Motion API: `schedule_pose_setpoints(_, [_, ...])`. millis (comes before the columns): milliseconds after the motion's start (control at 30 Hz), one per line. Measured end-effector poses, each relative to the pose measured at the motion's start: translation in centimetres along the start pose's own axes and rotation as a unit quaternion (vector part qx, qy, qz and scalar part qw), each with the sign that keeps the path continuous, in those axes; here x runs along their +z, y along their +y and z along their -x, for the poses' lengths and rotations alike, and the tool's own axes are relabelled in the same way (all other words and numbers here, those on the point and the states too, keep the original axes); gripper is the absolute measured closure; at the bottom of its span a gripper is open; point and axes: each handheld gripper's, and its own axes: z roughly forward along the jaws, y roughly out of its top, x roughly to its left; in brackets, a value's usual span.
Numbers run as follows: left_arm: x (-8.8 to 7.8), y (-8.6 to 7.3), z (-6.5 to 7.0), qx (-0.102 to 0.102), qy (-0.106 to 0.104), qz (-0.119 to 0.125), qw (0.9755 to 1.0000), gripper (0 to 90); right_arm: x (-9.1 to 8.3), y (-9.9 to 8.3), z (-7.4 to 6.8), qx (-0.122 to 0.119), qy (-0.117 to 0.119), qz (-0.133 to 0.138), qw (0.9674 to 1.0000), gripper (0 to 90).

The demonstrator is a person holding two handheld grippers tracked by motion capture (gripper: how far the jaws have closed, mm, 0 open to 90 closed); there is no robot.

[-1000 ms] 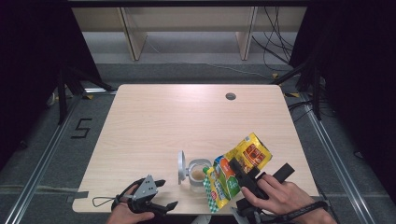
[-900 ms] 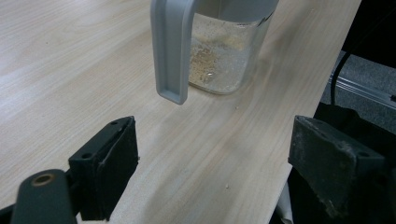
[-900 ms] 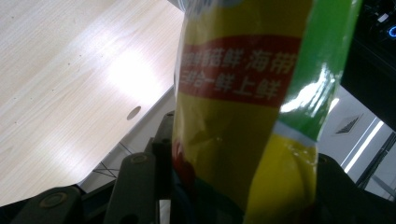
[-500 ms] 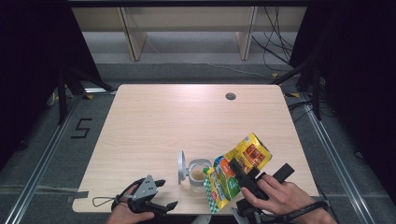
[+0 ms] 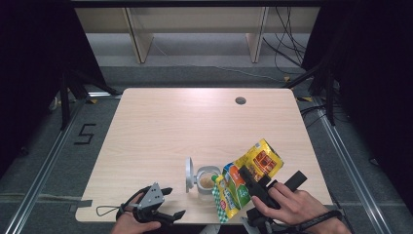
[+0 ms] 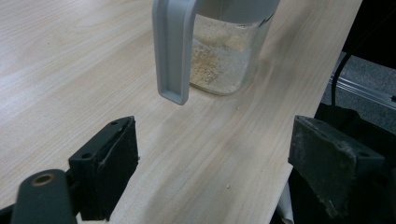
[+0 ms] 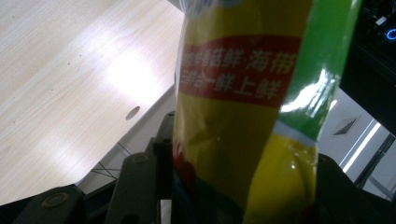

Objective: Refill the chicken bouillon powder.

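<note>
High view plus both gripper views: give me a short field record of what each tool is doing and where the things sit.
work: pouring from snack bag into jar
right tool: shut on snack bag, bag tipped, mouth over jar
left tool: open, empty, near the table's front edge
jar: clear, open grey lid standing at its left, pale granules inside
table: light wood, round hole at far right

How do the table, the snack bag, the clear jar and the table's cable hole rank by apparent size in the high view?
1. table
2. snack bag, tilted over the jar
3. clear jar, partly hidden by the bag
4. cable hole
</note>
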Motion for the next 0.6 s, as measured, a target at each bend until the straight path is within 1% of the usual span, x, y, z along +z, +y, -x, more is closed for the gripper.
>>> schedule_pose_setpoints(33, [-0.08,0.05,-0.19,0.015,0.000,-0.004,0.9999,15.2,0.00,-0.01,0.01,0.002,0.001,0.000,1.0000,58.4])
schedule_pose_setpoints(100, [-0.09,0.05,-0.25,0.018,0.002,-0.006,0.9998,15.2,0.01,0.01,0.06,0.001,0.001,0.000,1.0000,58.5])
schedule_pose_setpoints(133, [-0.09,0.06,-0.25,0.018,0.001,-0.006,0.9998,15.2,0.02,0.02,0.09,0.000,0.001,0.000,1.0000,58.5])
schedule_pose_setpoints(200, [-0.05,0.06,-0.18,0.017,0.000,-0.003,0.9999,15.2,0.09,0.04,0.28,-0.008,-0.001,0.006,0.9999,58.5])
schedule_pose_setpoints(233, [-0.08,0.08,-0.18,0.017,0.001,-0.006,0.9998,15.2,0.08,0.04,0.29,-0.009,-0.001,0.006,0.9999,58.5])
schedule_pose_setpoints(333, [-0.06,0.05,-0.18,0.016,0.000,-0.003,0.9999,15.2,-0.04,-0.01,0.13,-0.002,-0.003,-0.001,1.0000,58.5])
schedule_pose_setpoints(367, [0.01,-0.01,0.03,-0.002,-0.001,0.000,1.0000,15.2,-0.06,-0.04,0.11,-0.003,-0.004,-0.001,1.0000,58.5])
schedule_pose_setpoints(433, [-0.02,0.01,0.03,-0.001,0.001,-0.002,1.0000,15.2,-0.09,-0.12,0.10,-0.001,0.000,-0.001,1.0000,58.5])
schedule_pose_setpoints(467, [-0.05,0.02,-0.03,0.003,0.000,-0.004,1.0000,15.2,-0.06,-0.15,0.17,-0.008,0.000,0.000,1.0000,58.5])
schedule_pose_setpoints(500, [-0.08,0.06,-0.14,0.013,0.001,-0.006,0.9999,15.2,-0.12,-0.18,0.09,-0.003,0.000,-0.002,1.0000,58.5])
schedule_pose_setpoints(533, [-0.04,0.06,-0.15,0.017,0.005,-0.004,0.9998,15.2,-0.01,-0.19,0.33,-0.017,-0.002,0.006,0.9998,58.5])
schedule_pose_setpoints(600, [-0.06,0.10,-0.15,0.017,0.004,-0.006,0.9998,15.2,-0.05,-0.25,0.21,-0.010,0.001,0.002,0.9999,58.5])
